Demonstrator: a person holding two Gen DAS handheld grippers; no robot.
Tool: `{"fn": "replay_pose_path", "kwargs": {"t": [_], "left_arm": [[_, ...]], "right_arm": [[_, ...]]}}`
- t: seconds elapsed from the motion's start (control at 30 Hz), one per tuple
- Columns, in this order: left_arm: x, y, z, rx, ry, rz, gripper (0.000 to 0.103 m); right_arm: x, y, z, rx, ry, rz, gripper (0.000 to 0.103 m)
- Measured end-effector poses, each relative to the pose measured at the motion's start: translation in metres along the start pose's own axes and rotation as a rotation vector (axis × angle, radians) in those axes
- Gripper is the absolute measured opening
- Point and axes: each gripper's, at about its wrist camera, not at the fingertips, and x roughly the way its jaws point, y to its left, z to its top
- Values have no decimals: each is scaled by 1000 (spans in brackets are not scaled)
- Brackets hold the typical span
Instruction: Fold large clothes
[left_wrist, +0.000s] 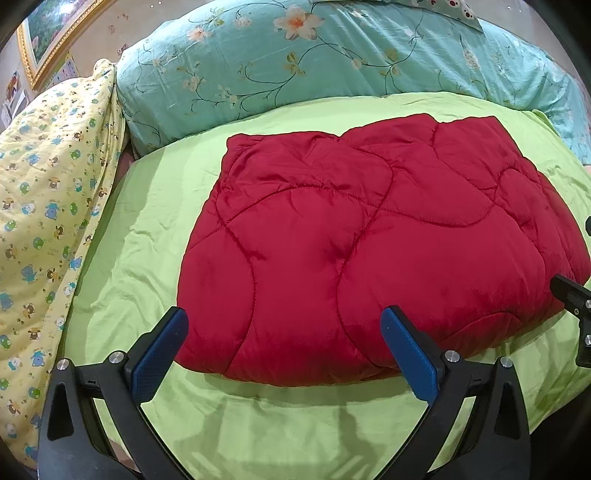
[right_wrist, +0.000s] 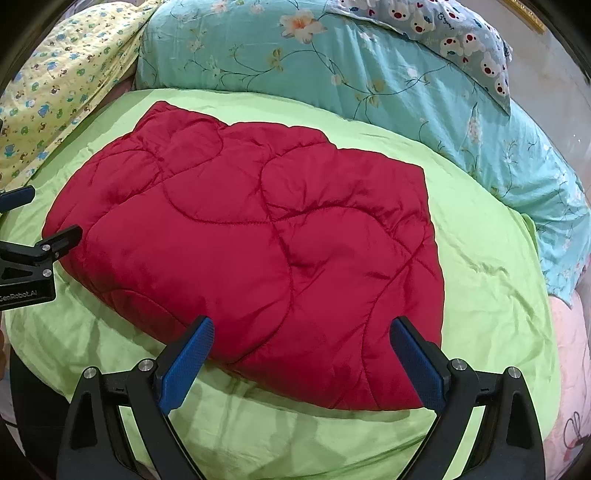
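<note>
A red quilted padded garment (left_wrist: 354, 243) (right_wrist: 258, 254) lies folded into a thick rectangle on the lime-green bed sheet (left_wrist: 155, 236) (right_wrist: 487, 280). My left gripper (left_wrist: 284, 317) hovers open just above the garment's near edge, its blue pads (left_wrist: 162, 350) apart with nothing between them. Over the near right part of the garment my right gripper (right_wrist: 303, 328) is open too, holding nothing. The left gripper's fingers (right_wrist: 55, 242) show at the left edge of the right wrist view, and part of the right gripper's fingers (left_wrist: 572, 295) shows at the right edge of the left wrist view.
A teal floral duvet (left_wrist: 314, 55) (right_wrist: 369, 74) is bunched along the far side. A yellow animal-print blanket (left_wrist: 48, 206) (right_wrist: 55, 74) lies at the left. A blue bear-print pillow (right_wrist: 461, 40) rests at the far right, pink fabric (right_wrist: 569, 350) at the right edge. A framed picture (left_wrist: 55, 33) hangs on the wall.
</note>
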Motion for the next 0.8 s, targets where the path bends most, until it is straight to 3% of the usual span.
{"fn": "replay_pose_path", "kwargs": {"t": [0.8], "left_arm": [[0, -6, 3, -2, -8, -9, 103]], "right_arm": [[5, -4, -1, 19, 4, 13, 97]]}}
